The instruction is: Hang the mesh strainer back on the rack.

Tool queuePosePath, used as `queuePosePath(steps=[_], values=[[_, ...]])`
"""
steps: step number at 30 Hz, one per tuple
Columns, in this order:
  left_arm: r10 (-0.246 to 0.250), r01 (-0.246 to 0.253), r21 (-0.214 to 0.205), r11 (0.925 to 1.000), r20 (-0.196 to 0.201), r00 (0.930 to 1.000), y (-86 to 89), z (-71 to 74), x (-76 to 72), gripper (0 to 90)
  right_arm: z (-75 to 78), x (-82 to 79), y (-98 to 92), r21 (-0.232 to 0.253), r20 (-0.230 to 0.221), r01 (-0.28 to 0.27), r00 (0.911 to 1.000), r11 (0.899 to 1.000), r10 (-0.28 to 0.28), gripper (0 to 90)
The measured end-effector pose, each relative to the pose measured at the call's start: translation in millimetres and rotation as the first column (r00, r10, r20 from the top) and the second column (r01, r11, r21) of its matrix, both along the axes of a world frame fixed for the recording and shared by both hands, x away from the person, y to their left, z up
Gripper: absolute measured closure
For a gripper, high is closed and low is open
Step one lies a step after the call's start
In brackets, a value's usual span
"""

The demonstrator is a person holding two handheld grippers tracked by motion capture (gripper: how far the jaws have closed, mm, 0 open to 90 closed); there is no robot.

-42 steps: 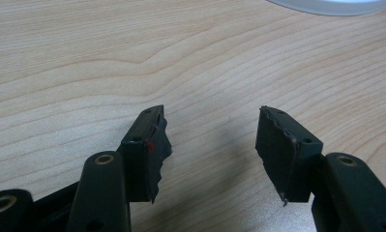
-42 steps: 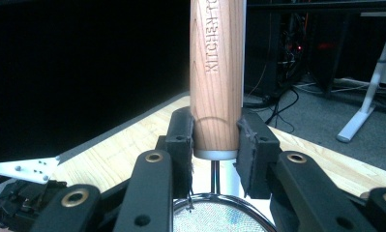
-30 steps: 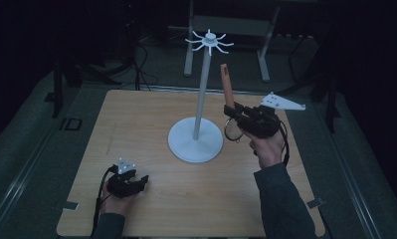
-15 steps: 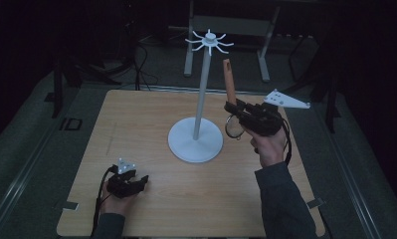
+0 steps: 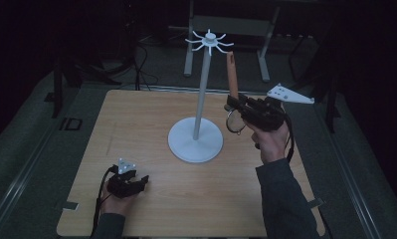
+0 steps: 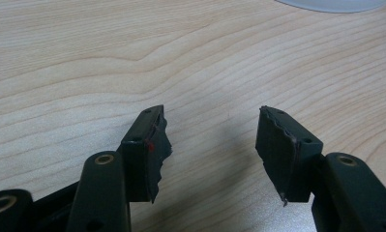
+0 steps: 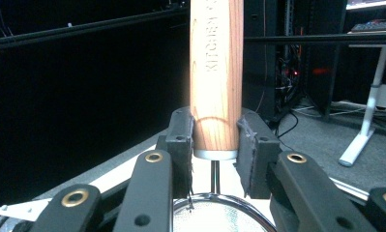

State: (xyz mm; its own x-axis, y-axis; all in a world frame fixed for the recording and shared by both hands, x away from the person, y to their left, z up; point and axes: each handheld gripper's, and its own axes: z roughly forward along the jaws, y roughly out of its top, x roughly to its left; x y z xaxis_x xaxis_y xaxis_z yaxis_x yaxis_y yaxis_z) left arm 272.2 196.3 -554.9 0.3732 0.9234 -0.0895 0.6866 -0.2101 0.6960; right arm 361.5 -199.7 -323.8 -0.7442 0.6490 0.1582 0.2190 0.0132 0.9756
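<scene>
From above, the right gripper holds a wooden-handled strainer upright beside the white hook stand; the left gripper rests low on the wooden table. The left gripper view shows its jaws spread wide over bare wood. The right gripper view shows lettering on the clamped handle, with the mesh ring below.

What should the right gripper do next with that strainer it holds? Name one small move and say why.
Probably lift it a little higher and ease it toward the hooks atop the white stand. The right gripper is shut on the strainer's wooden handle, held upright, with its tip beside and just below the hooks. The left gripper rests open on the table.
</scene>
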Motion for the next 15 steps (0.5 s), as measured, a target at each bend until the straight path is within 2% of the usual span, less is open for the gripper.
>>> queuePosePath(steps=[15], values=[[0.000, 0.000, 0.001, 1.0000, -0.001, 1.0000, 0.2, 0.0, 0.1, 44.3, 8.0, 7.4, 4.8, -0.003, -0.005, -0.004, 1.0000, 1.000, 0.004, 69.8]])
